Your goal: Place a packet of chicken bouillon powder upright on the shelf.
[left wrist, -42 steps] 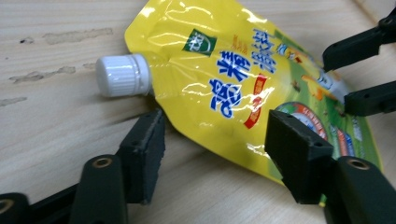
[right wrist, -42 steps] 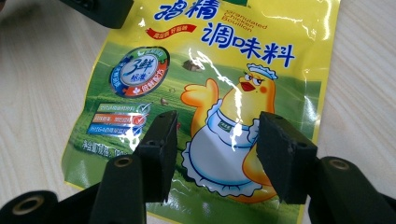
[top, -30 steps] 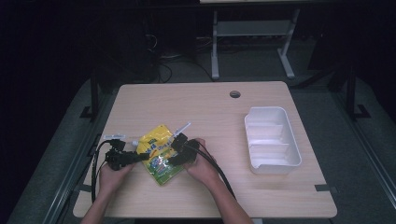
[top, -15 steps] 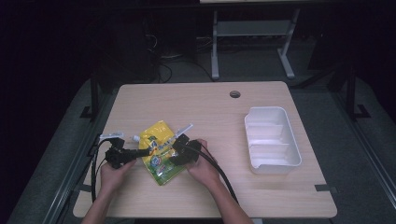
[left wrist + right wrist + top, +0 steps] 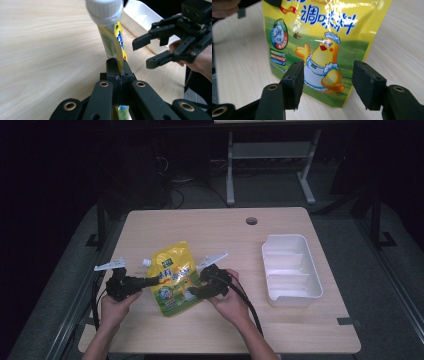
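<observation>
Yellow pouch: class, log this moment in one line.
left gripper: shut on yellow pouch edge | right gripper: jaws just opening, pouch beyond them | white tray: apart

One yellow pouch [image 5: 172, 277] with one white cap [image 5: 104, 11] sits between two grippers, the left gripper [image 5: 150, 282] and the right gripper [image 5: 196, 292]; one white tray [image 5: 291, 270] lies beyond the right one.

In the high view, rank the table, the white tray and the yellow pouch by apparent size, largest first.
1. Table
2. White tray
3. Yellow pouch, looking somewhat smaller than the tray; it is lifted toward the camera, so this ranking is less sure.
</observation>
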Demonstrator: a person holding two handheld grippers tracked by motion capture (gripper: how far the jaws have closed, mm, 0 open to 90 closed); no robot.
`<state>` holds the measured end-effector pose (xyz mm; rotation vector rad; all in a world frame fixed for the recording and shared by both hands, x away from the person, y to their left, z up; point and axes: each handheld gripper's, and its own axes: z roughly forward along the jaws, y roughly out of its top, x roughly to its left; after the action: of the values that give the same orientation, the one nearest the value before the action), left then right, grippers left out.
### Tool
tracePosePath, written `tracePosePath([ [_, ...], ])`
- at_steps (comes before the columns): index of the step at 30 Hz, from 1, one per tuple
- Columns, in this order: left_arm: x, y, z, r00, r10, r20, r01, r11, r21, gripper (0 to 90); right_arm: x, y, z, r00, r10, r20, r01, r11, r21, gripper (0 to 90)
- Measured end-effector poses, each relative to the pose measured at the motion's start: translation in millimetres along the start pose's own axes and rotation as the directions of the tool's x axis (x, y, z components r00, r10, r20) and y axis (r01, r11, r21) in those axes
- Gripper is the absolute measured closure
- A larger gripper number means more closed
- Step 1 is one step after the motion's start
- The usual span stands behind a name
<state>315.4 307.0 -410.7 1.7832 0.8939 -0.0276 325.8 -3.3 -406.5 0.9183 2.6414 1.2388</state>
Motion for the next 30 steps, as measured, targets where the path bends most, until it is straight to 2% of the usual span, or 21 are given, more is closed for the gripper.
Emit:
tracePosePath([
  [2,-3.1,1.1,0.1,0.9999,0.012,0.006,-0.012,0.9999,-0.001,90.0,1.1,-2.9,-7.9,1.0000,-0.006,0.000,0.006,1.000,-0.013,40.0],
  [3,-8.7,3.4,0.6,0.9991,0.039,0.017,-0.039,0.9992,0.007,90.0,1.7,-4.6,-11.4,1.0000,-0.006,0.000,0.006,1.000,-0.019,39.2],
  [5,-13.9,4.7,1.8,0.9976,0.060,0.034,-0.061,0.9981,0.013,90.0,2.7,-7.7,-17.1,1.0000,-0.010,0.001,0.010,1.000,-0.028,37.5],
  [6,-13.9,4.7,1.8,0.9976,0.060,0.034,-0.061,0.9981,0.013,90.0,3.9,-10.1,-20.9,0.9999,-0.013,0.007,0.013,0.999,-0.031,36.9],
  [8,-19.9,5.7,4.0,0.9944,0.090,0.055,-0.092,0.9954,0.028,90.0,4.5,-15.3,-27.3,0.9997,-0.021,0.010,0.021,0.999,-0.044,36.3],
  [10,-21.4,5.8,4.6,0.9933,0.095,0.065,-0.098,0.9948,0.030,90.0,4.6,-19.6,-32.1,0.9997,-0.023,0.012,0.023,0.998,-0.057,36.0],
  [11,-24.4,5.8,6.1,0.9907,0.109,0.080,-0.112,0.9932,0.032,90.0,4.4,-22.2,-34.3,0.9997,-0.021,0.011,0.022,0.998,-0.066,36.2],
  [14,-27.5,6.1,7.3,0.9883,0.124,0.090,-0.127,0.9912,0.037,90.0,3.1,-24.4,-37.2,0.9993,-0.028,0.024,0.029,0.998,-0.049,34.7],
  [15,-31.2,6.4,7.7,0.9851,0.139,0.101,-0.143,0.9890,0.036,90.0,1.3,-27.1,-41.0,0.9996,-0.017,0.022,0.018,0.998,-0.064,35.0],
  [17,-33.1,6.6,7.6,0.9837,0.145,0.106,-0.150,0.9881,0.036,89.9,-1.1,-29.7,-42.7,0.9999,-0.011,0.009,0.012,0.997,-0.075,34.8],
  [18,-36.9,7.0,7.8,0.9803,0.160,0.115,-0.166,0.9854,0.038,90.0,-1.9,-30.4,-43.1,0.9999,-0.013,0.009,0.014,0.997,-0.077,34.8],
  [19,-36.9,7.0,7.8,0.9803,0.160,0.115,-0.166,0.9854,0.038,90.0,-1.9,-30.4,-43.1,0.9999,-0.013,0.009,0.014,0.997,-0.077,34.8],
  [20,-41.1,7.8,8.0,0.9764,0.174,0.128,-0.181,0.9827,0.041,90.0,-2.7,-30.9,-43.5,1.0000,-0.005,-0.004,0.004,0.996,-0.087,34.6],
  [21,-41.1,7.8,8.0,0.9764,0.174,0.128,-0.181,0.9827,0.041,90.0,-2.6,-30.8,-43.7,0.9999,-0.006,-0.012,0.005,0.996,-0.092,34.5],
  [22,-46.0,8.6,8.6,0.9717,0.191,0.139,-0.199,0.9791,0.043,90.0,-2.3,-30.6,-44.2,0.9999,-0.012,-0.013,0.010,0.995,-0.096,34.6],
  [23,-46.0,8.6,8.6,0.9717,0.191,0.139,-0.199,0.9791,0.043,90.0,-2.3,-30.6,-44.2,0.9999,-0.012,-0.013,0.010,0.995,-0.096,34.6],
  [24,-49.9,9.2,9.1,0.9676,0.204,0.148,-0.213,0.9759,0.047,90.0,-2.5,-30.6,-45.6,0.9997,-0.013,-0.022,0.011,0.994,-0.107,34.5],
  [25,-49.9,9.2,9.1,0.9676,0.204,0.148,-0.213,0.9759,0.047,90.0,-2.5,-30.6,-45.6,0.9997,-0.013,-0.022,0.011,0.994,-0.107,34.5],
  [27,-54.0,9.6,10.6,0.9619,0.219,0.164,-0.230,0.9717,0.054,90.0,-3.5,-31.0,-47.1,0.9994,-0.010,-0.033,0.006,0.993,-0.119,34.6],
  [29,-57.4,9.9,12.0,0.9580,0.225,0.177,-0.238,0.9696,0.056,90.0,-5.0,-31.7,-48.8,0.9985,-0.005,-0.055,-0.002,0.991,-0.133,34.6],
  [30,-60.0,10.4,12.8,0.9532,0.234,0.191,-0.250,0.9665,0.060,90.0,-6.1,-32.6,-50.2,0.9972,0.001,-0.074,-0.012,0.989,-0.144,34.8],
])
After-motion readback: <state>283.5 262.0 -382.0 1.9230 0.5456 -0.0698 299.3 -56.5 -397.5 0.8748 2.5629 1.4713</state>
